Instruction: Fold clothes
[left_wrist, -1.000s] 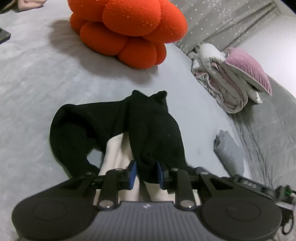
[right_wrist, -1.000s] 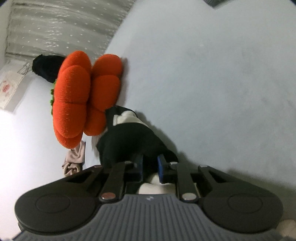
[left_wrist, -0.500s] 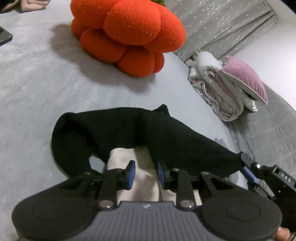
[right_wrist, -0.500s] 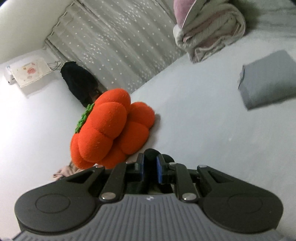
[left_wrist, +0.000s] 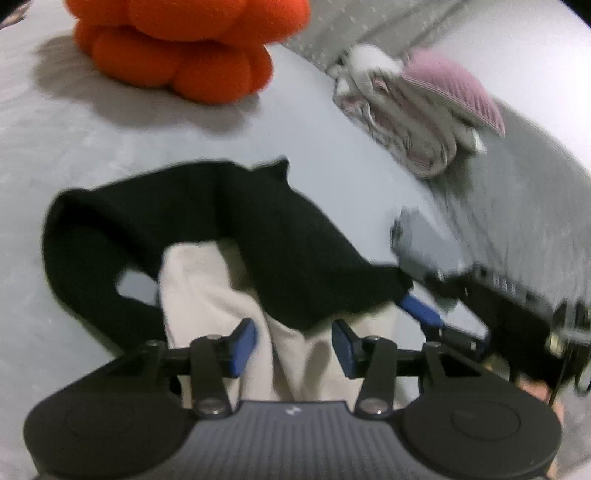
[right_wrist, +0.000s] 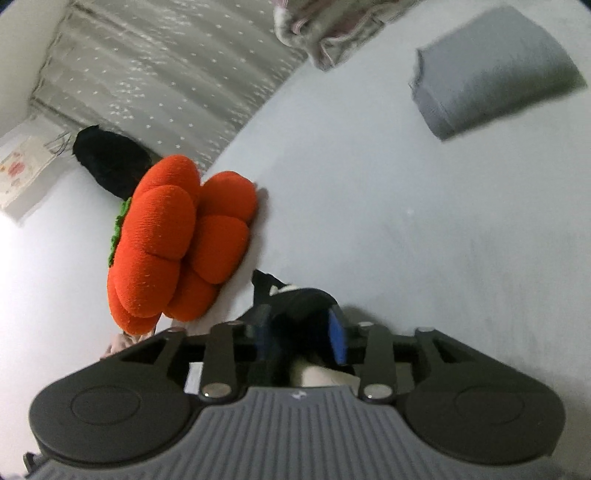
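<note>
The black garment (left_wrist: 207, 221) lies on the bed (left_wrist: 74, 147), long axis nine to three, at twelve o'clock of the left gripper (left_wrist: 293, 341). Both grippers' fingers are opening, released; right gripper (right_wrist: 301, 334) straddles its three-o'clock end.

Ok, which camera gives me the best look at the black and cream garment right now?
The left wrist view: the garment lies spread across the bed, black part draped over the cream part. The right wrist view shows only a bunched bit between the right gripper's opening jaws.
</note>
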